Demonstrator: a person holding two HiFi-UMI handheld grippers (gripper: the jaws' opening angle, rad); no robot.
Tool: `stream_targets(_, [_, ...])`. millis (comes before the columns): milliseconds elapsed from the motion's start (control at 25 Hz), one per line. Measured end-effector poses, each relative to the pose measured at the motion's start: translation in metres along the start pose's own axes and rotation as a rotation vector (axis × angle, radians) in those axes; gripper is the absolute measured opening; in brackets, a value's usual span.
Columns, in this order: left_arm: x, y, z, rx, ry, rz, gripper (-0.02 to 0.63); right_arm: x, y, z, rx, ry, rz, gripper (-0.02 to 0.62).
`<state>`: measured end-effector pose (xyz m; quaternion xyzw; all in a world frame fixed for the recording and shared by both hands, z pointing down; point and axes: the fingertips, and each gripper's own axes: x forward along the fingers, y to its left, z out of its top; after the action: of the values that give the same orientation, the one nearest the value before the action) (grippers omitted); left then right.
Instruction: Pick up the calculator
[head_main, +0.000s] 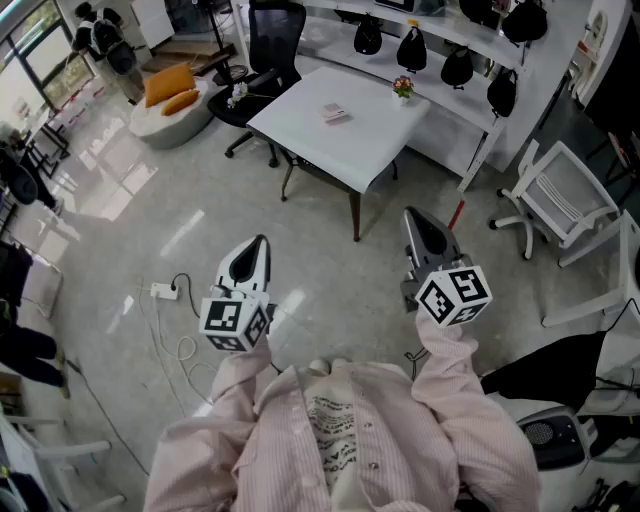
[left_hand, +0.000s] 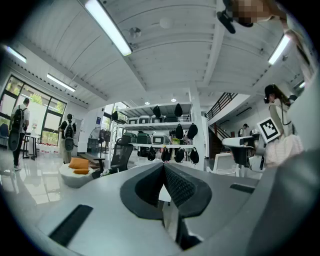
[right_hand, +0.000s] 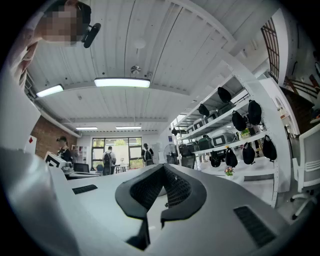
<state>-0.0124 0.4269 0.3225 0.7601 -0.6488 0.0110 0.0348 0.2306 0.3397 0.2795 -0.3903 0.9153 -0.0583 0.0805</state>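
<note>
Left tongs and right tongs stood closed, empty. Calculator judged light, rigid, flat; grip across its side edges.

Pink pinstriped shirt; grey left gripper and right gripper, black-white marker cubes.

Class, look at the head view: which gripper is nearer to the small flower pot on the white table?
Right. The right gripper is short of the table, almost in line with the flower pot; the left gripper is farther off, to the pot's left.
</note>
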Motion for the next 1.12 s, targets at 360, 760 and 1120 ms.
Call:
stream_targets(360, [-0.008, -0.016, -0.008, -0.012, 0.003, -0.013, 0.0, -0.014, 0.007, -0.01, 0.053, 0.022, 0.068, 0.008])
stream_targets(760, [-0.021, -0.027, -0.02, -0.029, 0.01, -0.007, 0.0, -0.019, 0.004, -0.026, 0.11, 0.044, 0.076, 0.19])
stream_targets(1120, [-0.012, -0.008, -0.037, -0.014, 0.048, 0.026, 0.0, 0.003, -0.003, -0.037, 0.116, 0.038, 0.06, 0.221])
